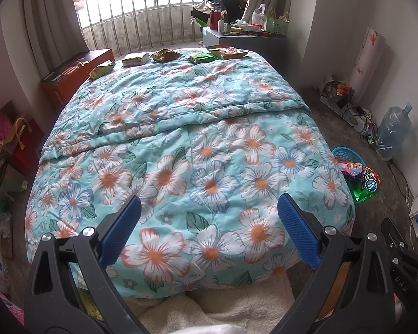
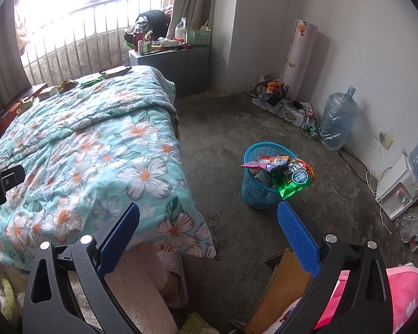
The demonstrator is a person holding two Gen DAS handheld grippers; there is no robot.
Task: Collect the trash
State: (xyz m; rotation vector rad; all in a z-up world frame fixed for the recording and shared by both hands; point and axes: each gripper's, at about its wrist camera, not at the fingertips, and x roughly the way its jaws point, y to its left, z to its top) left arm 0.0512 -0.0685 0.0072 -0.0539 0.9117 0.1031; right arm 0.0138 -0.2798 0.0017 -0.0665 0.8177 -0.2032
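The left tool [image 1: 209,211], black-framed with blue ribbed pads, stood wide open and empty above the near end of a bed covered by a turquoise quilt printed with white and orange flowers [image 1: 197,139]. The right tool [image 2: 209,220], of the same build, was likewise spread wide and held nothing, hanging over the bare grey concrete floor [image 2: 237,128] beside the bed.

Five crumpled snack wrappers lay in a row along the far edge of the quilt, well apart from both tools: a yellow-green packet [image 1: 101,69] at the left, a pale flat packet [image 1: 135,59], a brown crumpled packet [image 1: 165,55], a bright green packet [image 1: 200,58] and a larger brown-and-green packet [image 1: 227,51] at the right. Their print was too small to read.

A round blue plastic mesh basket [image 2: 255,189] stood on the floor just beyond the right tool's right pad, already filled with wrappers. A shiny green and red snack bag [image 2: 294,181] hung over its rim, bearing a blue oval logo with white lettering that I could not make out. Part of the left tool's black frame at the left edge of the right wrist view showed the letters "LAI".

A person's foot in a pale slipper [image 2: 172,272] rested on the floor below the quilt's corner.
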